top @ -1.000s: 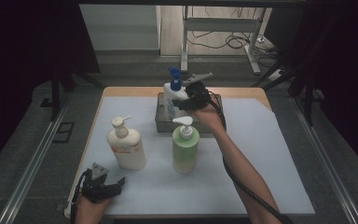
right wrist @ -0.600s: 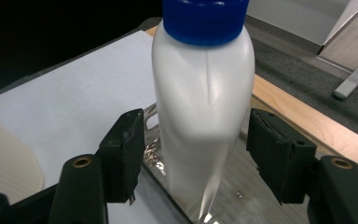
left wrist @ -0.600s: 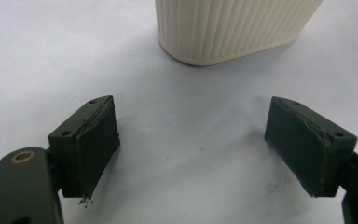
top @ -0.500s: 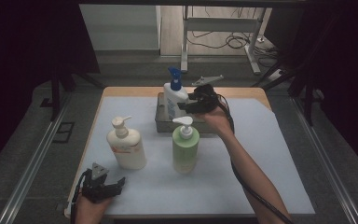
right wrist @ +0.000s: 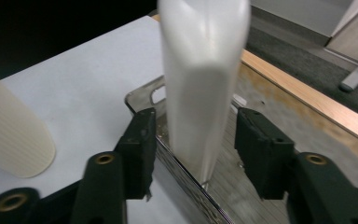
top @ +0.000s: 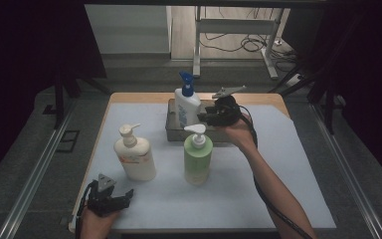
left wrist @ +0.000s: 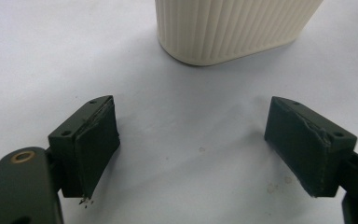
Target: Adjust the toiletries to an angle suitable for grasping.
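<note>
A white spray bottle with a blue trigger head stands upright in a metal tray at the back of the table. My right gripper reaches it from the right. In the right gripper view the bottle stands between the jaws of my right gripper. The jaws have just been closing, and a thin gap still shows at each pad. Near the front left corner my left gripper rests low and wide open, empty, facing a cream pump bottle.
The cream pump bottle and a green pump bottle stand side by side on the white mat, in front of the tray. The tray's rim runs under my right jaws. The wooden table edge lies just beyond.
My right hand has shifted a little to the right beside the spray bottle, still at the tray. The left gripper and all the bottles have stayed put.
</note>
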Motion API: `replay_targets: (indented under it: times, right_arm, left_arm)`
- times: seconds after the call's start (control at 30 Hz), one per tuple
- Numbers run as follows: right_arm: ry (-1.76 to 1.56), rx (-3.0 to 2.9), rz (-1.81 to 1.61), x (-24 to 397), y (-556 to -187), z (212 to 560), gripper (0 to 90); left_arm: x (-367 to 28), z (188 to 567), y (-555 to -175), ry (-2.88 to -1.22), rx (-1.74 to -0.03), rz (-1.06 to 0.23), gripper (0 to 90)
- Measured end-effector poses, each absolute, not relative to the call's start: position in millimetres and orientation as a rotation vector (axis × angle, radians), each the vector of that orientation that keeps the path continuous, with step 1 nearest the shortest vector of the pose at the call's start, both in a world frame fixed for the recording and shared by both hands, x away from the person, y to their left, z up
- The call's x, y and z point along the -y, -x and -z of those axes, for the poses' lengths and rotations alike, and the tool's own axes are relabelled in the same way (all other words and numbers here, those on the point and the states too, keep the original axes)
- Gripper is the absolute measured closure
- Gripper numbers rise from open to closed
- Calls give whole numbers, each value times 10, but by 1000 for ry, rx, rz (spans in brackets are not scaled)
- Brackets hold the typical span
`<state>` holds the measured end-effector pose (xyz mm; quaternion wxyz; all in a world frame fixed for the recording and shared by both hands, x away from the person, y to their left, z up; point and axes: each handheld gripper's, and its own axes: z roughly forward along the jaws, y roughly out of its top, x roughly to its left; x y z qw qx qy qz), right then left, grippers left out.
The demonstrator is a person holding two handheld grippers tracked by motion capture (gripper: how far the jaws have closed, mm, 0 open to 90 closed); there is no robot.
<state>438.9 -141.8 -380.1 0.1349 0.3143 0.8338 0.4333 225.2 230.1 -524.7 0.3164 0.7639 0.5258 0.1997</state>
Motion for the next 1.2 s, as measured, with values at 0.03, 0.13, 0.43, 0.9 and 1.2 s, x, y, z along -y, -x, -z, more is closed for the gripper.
replay_targets:
  times: [0.03, 0.13, 0.43, 0.9, 1.2]
  right_arm:
    - [-911, -2416, -1256, 1418, -4389, 3801, 563]
    - [-936, -2409, -1244, 1457, -4418, 3844, 636]
    - [-985, -2403, -1179, 1478, -4540, 4001, 869]
    - [-1047, -2410, -1117, 1326, -4761, 4235, 900]
    - [-1072, -2433, -1089, 1224, -4855, 4363, 900]
  left_arm:
    - [-2301, 5247, -2252, -2011, -1384, -526, 170]
    - [-2301, 5248, -2252, -2010, -1384, -526, 170]
    - [-2302, 5248, -2253, -2010, -1384, -525, 170]
    - [-2304, 5247, -2252, -2012, -1385, -524, 170]
    - [-2303, 5248, -2253, -2010, -1385, -525, 170]
